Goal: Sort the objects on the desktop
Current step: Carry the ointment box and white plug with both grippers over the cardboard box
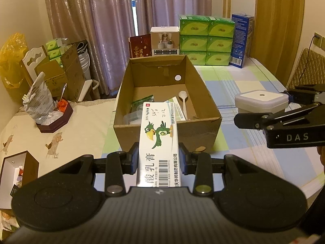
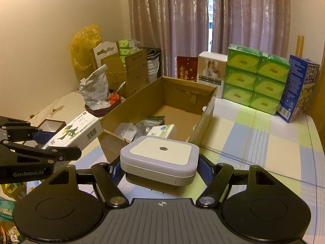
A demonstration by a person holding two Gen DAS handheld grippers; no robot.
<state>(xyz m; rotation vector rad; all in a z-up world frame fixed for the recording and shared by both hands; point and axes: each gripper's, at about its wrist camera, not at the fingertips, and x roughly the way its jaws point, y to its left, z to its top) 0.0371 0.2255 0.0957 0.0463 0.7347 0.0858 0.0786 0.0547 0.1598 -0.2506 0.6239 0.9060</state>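
While left gripper [image 1: 158, 158] jaws clamp ointment box [image 1: 159, 140], only right view shows right gripper [image 2: 156, 167] jaws clamping white container [image 2: 159, 159].

Both wrist views toward cardboard box [image 1: 166, 93]

A home room: drawn curtains [image 1: 101, 20], stacked tissue packs [image 1: 206, 40], checked tablecloth [image 1: 243, 85].

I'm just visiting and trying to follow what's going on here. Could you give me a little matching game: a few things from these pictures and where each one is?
Things:
1. ointment box
2. white square device
3. white spoon
4. green tissue packs

Places:
A. lying inside the cardboard box
B. stacked at the table's far end
C. held in the left gripper
D. held in the right gripper

Pairs: 1-C, 2-D, 3-A, 4-B
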